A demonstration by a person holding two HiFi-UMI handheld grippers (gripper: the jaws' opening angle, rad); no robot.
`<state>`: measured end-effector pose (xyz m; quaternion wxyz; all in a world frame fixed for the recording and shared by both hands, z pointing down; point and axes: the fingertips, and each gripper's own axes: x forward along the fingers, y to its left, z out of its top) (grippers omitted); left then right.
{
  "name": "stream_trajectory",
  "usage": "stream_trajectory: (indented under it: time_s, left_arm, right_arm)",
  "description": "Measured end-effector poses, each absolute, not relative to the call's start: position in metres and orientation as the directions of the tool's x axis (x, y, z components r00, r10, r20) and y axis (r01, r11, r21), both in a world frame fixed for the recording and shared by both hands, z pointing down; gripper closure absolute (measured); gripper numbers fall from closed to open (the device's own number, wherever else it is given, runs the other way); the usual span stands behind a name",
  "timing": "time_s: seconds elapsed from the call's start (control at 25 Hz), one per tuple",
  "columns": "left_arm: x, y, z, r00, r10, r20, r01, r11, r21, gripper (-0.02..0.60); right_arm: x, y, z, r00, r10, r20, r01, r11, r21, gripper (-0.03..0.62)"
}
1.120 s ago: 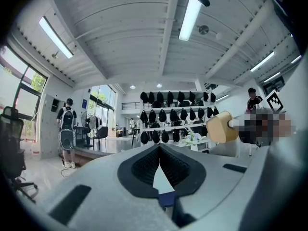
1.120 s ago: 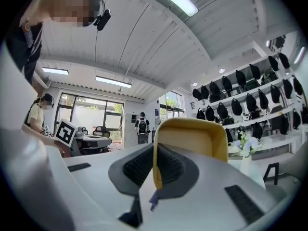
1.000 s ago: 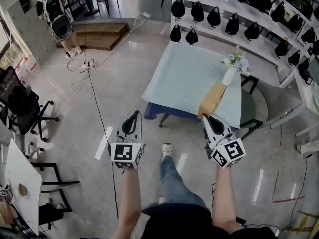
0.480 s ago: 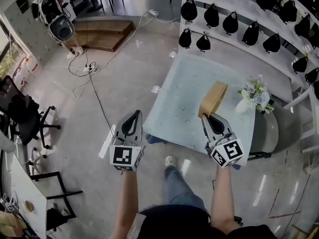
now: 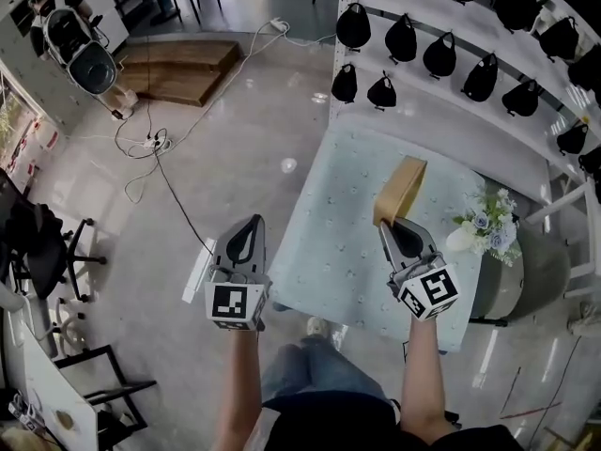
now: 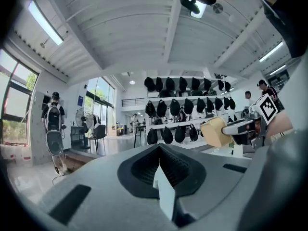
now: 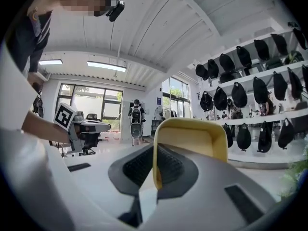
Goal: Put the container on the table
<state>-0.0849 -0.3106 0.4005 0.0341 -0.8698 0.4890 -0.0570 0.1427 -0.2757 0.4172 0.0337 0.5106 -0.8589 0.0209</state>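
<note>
A tan rectangular container (image 5: 402,187) hangs above the pale blue table (image 5: 357,195), held by one wall in my right gripper (image 5: 394,225), which is shut on it. In the right gripper view the container (image 7: 192,141) fills the middle, its yellow wall pinched between the jaws. My left gripper (image 5: 247,236) is shut with nothing in it, held over the floor just left of the table's edge. From the left gripper view the container (image 6: 214,131) and the right gripper show at the right.
A white vase of flowers (image 5: 484,225) stands on the table's right side. White shelves with black bags (image 5: 441,54) run behind the table. A black office chair (image 5: 38,252) and floor cables (image 5: 150,144) are to the left. A person with a backpack (image 7: 136,121) stands far off.
The person has stepped forward, so both grippers and the container are now closer over the table. The vase has shifted right and down in view.
</note>
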Motion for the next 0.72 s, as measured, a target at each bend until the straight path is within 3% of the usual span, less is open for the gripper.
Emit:
stream_trajectory:
  time_s: [0.36,0.72]
  left_arm:
    - [-0.066,-0.368,0.404,0.570,-0.818,0.078,-0.814,-0.575,-0.078,0.574]
    - [-0.002,-0.435,0.397,0.668,-0.740,0.081,-0.736,-0.673,-0.081,0.574]
  right_arm:
    - [0.145,-0.320,0.419,-0.448,-0.885,0.129,-0.891,0.454,0.017,0.580]
    - [0.164,-0.372,0.429,-0.425,-0.870,0.250,-0.875,0.465,0.132,0.580]
